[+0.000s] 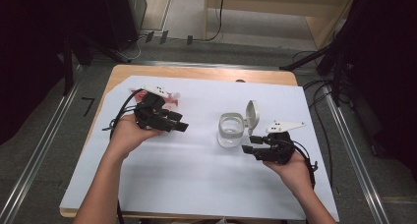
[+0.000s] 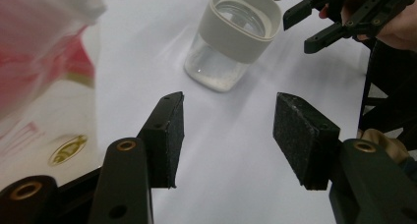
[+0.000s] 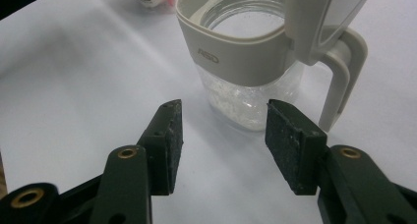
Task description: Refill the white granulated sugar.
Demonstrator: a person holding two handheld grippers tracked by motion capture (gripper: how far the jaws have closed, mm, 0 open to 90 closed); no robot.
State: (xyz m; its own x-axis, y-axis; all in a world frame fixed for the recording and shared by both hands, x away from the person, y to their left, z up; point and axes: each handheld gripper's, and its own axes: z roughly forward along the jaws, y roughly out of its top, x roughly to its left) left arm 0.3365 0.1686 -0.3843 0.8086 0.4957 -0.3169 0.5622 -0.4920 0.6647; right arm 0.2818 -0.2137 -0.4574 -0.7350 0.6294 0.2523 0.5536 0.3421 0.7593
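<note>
Both tools, left (image 1: 182,127) and right (image 1: 246,144), spread empty, flank the open-lidded jar (image 1: 231,129) mid-bench, ready for filling.

There is one glass jar (image 1: 230,130) with a grey collar, right of the frame's centre in the high view, and it has one flip lid (image 1: 252,114), standing open at its upper right. One red-and-white packet (image 1: 169,102) lies in the upper left of the white sheet (image 1: 196,184), of which there is one, spread over one wooden table (image 1: 196,72). Two grippers are counted: the left gripper (image 1: 183,126) left of centre and the right gripper (image 1: 247,144) right of centre, each with two black jaws standing apart with nothing between them. Two hands hold them, one each.
</note>
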